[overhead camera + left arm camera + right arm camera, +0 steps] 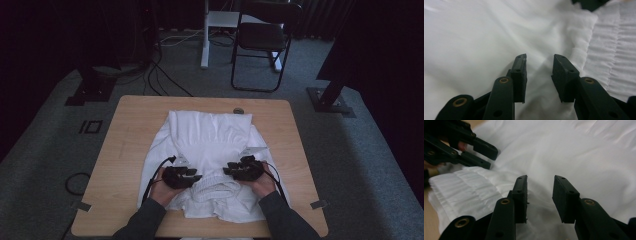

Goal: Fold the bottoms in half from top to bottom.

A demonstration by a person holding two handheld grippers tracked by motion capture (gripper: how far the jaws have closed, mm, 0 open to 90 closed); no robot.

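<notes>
High view: white garment [210,145] spread across middle of wooden worktop [125,145], ribbed elastic waistband [216,186] bunched at near edge. Left tool [196,176] and right tool [229,170] resting on garment at either side of waistband, tips pointing inward, each held in a hand with dark sleeve. Black folding chair [260,40] and cables on carpet beyond worktop.

Left gripper view: left tool [539,66] with jaws parted, nothing between them, hovering just over smooth white garment [474,37]; ribbed waistband [614,57] at right.

Right gripper view: right tool [540,187] with jaws parted, empty, over white garment [586,152]; ribbed waistband [461,187] at left; left tool [490,157] beyond it, jaws spread, tips at waistband edge.
</notes>
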